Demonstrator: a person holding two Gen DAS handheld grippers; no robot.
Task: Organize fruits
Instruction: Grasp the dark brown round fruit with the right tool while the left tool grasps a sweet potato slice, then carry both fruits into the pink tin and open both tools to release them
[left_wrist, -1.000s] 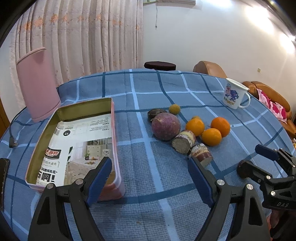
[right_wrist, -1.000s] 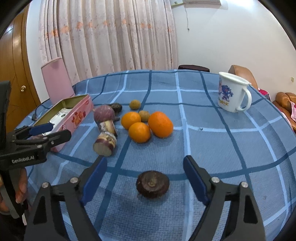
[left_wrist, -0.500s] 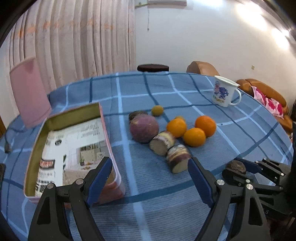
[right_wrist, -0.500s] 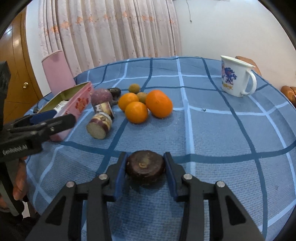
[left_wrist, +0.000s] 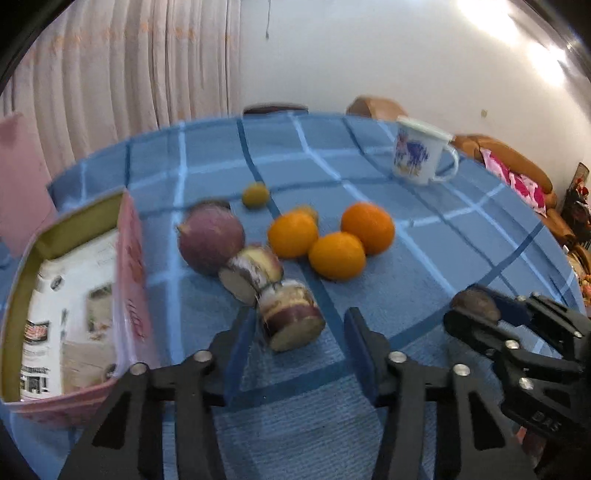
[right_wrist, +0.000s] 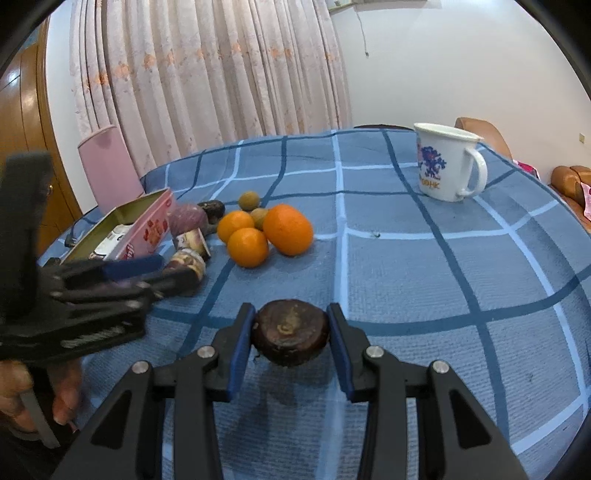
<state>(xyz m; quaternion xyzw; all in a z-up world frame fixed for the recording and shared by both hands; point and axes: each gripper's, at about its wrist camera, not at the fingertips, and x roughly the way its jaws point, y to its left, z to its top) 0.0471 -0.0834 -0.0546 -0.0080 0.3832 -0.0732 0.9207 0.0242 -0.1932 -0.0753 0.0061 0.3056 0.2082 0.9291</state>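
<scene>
The table (right_wrist: 424, 266) — blue-checked cloth — bears oranges (right_wrist: 271, 230), a tin (right_wrist: 127, 230) and a mug (right_wrist: 445, 166).

We see: white mug (right_wrist: 445, 164) | on far side of blue checked tablecloth (right_wrist: 424, 266) | pink curtains (right_wrist: 207, 70) beyond the tablecloth

Blue checked tablecloth (right_wrist: 406, 258), three orange fruits (right_wrist: 288, 229), pink tin (left_wrist: 129, 280), white mug (right_wrist: 443, 166) with blue print
</scene>
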